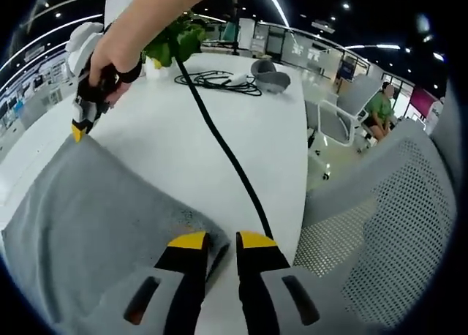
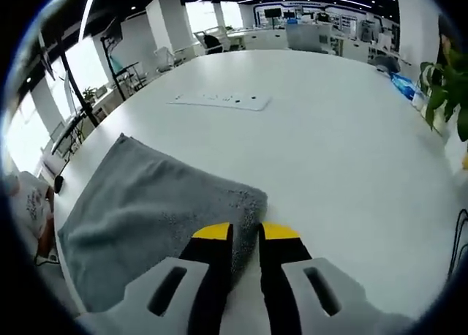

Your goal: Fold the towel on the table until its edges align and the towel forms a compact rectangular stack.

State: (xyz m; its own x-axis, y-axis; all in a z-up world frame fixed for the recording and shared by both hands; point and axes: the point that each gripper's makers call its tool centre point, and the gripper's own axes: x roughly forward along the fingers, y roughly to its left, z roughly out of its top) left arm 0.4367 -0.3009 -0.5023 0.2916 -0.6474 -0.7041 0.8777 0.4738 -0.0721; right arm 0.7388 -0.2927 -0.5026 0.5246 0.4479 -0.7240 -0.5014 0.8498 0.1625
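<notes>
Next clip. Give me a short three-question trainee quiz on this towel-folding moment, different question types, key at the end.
1. True or false: the left tool grips a corner of the grey towel.
2. What does the right tool hold? A) a cable B) a towel corner C) nothing
3. Fill in: across the white table runs a black ____.

Key: 1 true; 2 B; 3 cable.
</notes>
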